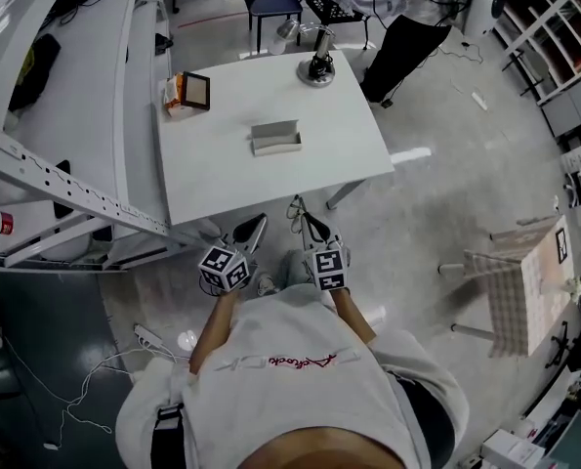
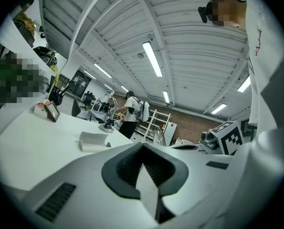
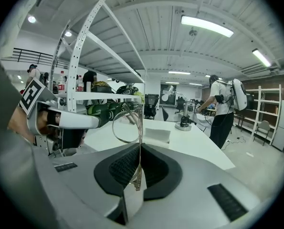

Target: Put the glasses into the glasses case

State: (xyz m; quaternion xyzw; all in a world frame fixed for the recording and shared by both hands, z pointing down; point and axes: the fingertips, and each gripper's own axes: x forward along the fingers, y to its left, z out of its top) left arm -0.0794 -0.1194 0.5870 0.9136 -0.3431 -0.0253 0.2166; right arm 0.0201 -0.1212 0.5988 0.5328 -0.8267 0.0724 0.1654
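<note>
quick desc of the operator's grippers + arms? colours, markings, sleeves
Left gripper and right gripper match: pale grey shells, dark ribbed pads, dark slotted insets on the shell, and a cube with black-and-white square markers on each. No cables visible on them. The person wears a white short-sleeved T-shirt with red script; forearms are bare.

One glasses case [image 1: 275, 137], one glasses [image 3: 127, 124], one table [image 1: 222, 159], two grippers: left gripper [image 1: 255, 223], right gripper [image 1: 308, 221].

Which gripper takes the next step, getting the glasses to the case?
Right. The right gripper is shut on the glasses; the left gripper is shut on nothing. The glasses case sits on the table, ahead of both.
</note>
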